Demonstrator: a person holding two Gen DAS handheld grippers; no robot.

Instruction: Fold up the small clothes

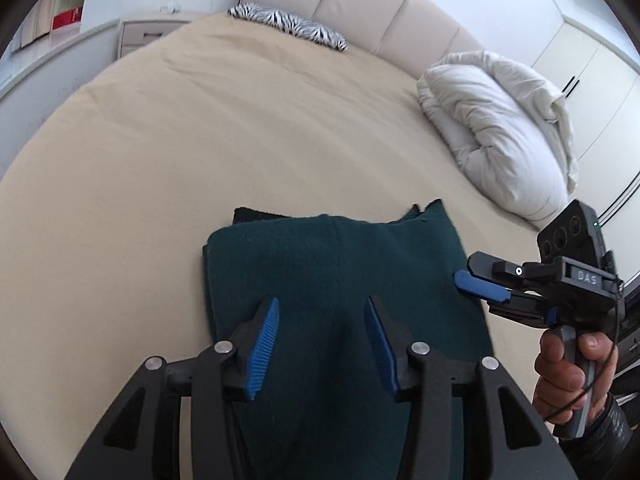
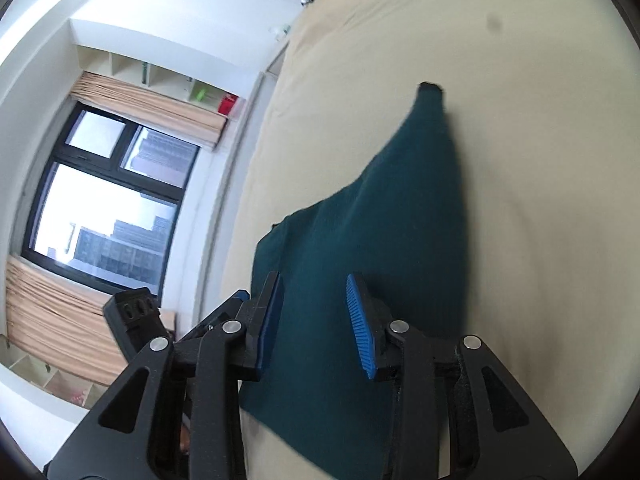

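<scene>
A dark teal garment (image 1: 340, 272) lies folded on the beige bed sheet (image 1: 200, 140). My left gripper (image 1: 322, 308) is open above its near part, with nothing between the blue pads. My right gripper (image 1: 464, 280) shows at the garment's right edge, held in a hand; its tips are at the cloth edge. In the right wrist view the right gripper (image 2: 314, 284) is open over the teal garment (image 2: 392, 216), with no cloth pinched between the fingers.
A rumpled white duvet (image 1: 500, 128) lies at the bed's right side. A zebra-print pillow (image 1: 288, 24) sits by the padded headboard (image 1: 360, 4). A nightstand (image 1: 148, 36) stands at the far left. A window (image 2: 104, 196) and curtains show beside the bed.
</scene>
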